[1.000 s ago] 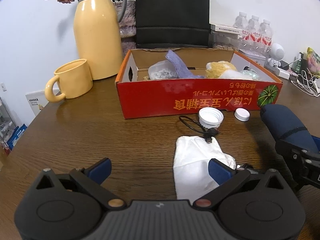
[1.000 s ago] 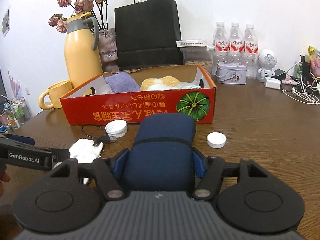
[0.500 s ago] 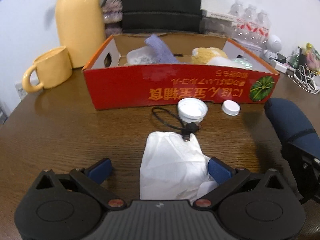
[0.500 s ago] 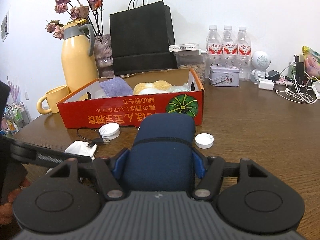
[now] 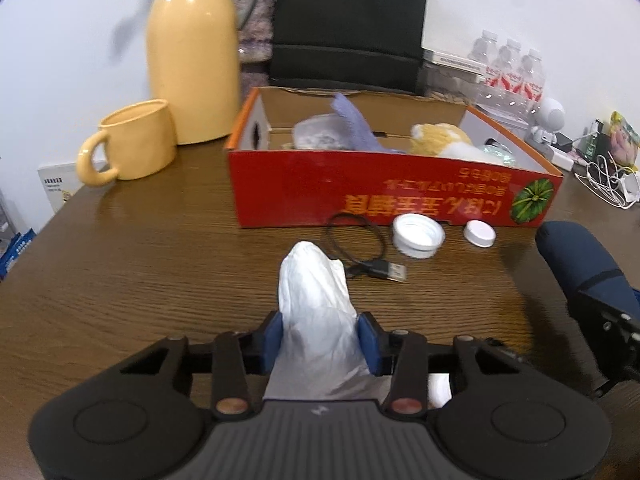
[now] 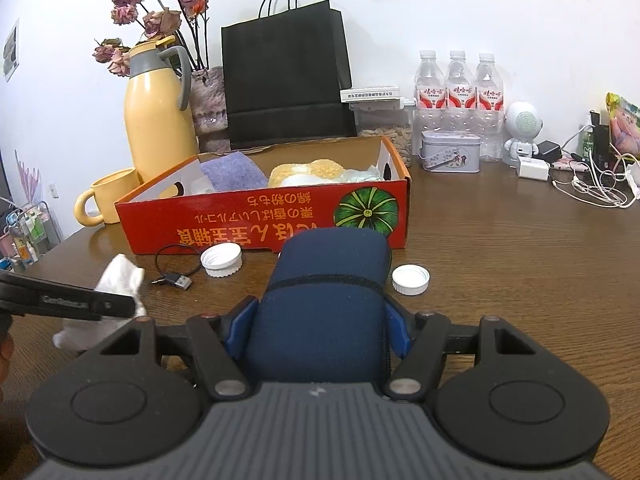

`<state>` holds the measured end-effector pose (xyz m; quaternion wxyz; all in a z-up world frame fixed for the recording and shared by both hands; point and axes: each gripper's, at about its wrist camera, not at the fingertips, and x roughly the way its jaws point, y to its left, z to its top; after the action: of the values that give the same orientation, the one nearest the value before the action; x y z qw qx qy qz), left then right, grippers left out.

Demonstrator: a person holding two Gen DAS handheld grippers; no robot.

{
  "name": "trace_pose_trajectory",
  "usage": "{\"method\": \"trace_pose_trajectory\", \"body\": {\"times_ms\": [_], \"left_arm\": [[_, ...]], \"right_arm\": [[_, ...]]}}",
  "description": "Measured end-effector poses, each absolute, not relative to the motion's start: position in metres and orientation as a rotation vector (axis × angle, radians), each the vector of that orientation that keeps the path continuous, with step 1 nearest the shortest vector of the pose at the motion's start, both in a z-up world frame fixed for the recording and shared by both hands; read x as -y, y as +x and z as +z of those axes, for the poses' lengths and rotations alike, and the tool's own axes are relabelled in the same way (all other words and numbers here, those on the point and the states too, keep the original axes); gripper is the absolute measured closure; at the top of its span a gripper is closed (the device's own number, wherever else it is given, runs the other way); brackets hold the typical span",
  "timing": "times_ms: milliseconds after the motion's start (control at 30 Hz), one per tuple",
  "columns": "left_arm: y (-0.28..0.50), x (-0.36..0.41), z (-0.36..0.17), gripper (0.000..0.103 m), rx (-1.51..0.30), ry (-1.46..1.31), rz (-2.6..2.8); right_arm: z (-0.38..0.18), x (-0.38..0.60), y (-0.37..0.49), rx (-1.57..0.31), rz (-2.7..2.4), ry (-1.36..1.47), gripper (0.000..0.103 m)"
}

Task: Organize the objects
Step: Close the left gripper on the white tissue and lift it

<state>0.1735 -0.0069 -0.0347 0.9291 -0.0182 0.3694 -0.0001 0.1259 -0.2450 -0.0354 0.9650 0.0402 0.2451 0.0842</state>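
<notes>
1. Closed now, the left hand-held gripper (image 5: 323, 338) has shut its blue pads (image 5: 273, 332) on the crumpled white plastic bag (image 5: 316, 300); a moment ago they stood wide apart around it.
2. That bag sticks forward out of the pads towards the red cardboard box (image 5: 392, 196), with the brown wooden counter (image 5: 140, 272) beneath it; whether it touches the wood, I cannot tell.
3. Right hand-held gripper (image 6: 318, 334): clamped on a dark blue fabric-covered cylinder (image 6: 328, 292), which points at the box's front wall.
4. On the counter, between bag and box, lies a black looped USB cable (image 5: 360, 248), its plug just beside the bag's tip.
5. Next along the box's front edge sits a large white ribbed cap (image 5: 418, 236), open side up, and a smaller white cap (image 5: 479, 233) beyond it.
6. Inside the box: a lilac cloth (image 6: 234, 170) at one end, a yellow and white plush toy (image 6: 306, 172) towards the other.
7. Behind the box's left corner stand a yellow mug (image 5: 132, 144) and a tall yellow thermos jug (image 5: 192, 60).
</notes>
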Motion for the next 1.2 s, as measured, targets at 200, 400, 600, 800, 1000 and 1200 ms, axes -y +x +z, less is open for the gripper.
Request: {"method": "trace_pose_trajectory", "body": {"times_ms": [200,400,600,800,1000,1200], "left_arm": [[0.169,-0.003,-0.039,0.032,-0.770,0.000,0.032],[0.162,0.006,-0.042,0.009,-0.775,0.062,0.028],[0.163,-0.001,-0.045,0.004,-0.792,0.008,0.025],[0.156,-0.004,-0.043,0.004,-0.796,-0.027,-0.015],[0.154,0.003,-0.048,0.000,-0.797,0.010,-0.027],[0.142,0.007,-0.042,0.055,-0.744,0.015,-0.067]], "right_arm": [[-0.036,0.242,0.126,-0.502,0.182,0.071,0.041],[-0.039,0.240,0.129,-0.531,0.191,0.061,0.040],[-0.041,0.236,0.132,-0.557,0.202,0.050,0.036],[-0.043,0.226,0.131,-0.584,0.209,-0.014,0.022],[-0.047,0.216,0.132,-0.621,0.186,-0.085,0.033],[-0.045,0.219,0.129,-0.600,0.196,-0.066,0.038]]}}
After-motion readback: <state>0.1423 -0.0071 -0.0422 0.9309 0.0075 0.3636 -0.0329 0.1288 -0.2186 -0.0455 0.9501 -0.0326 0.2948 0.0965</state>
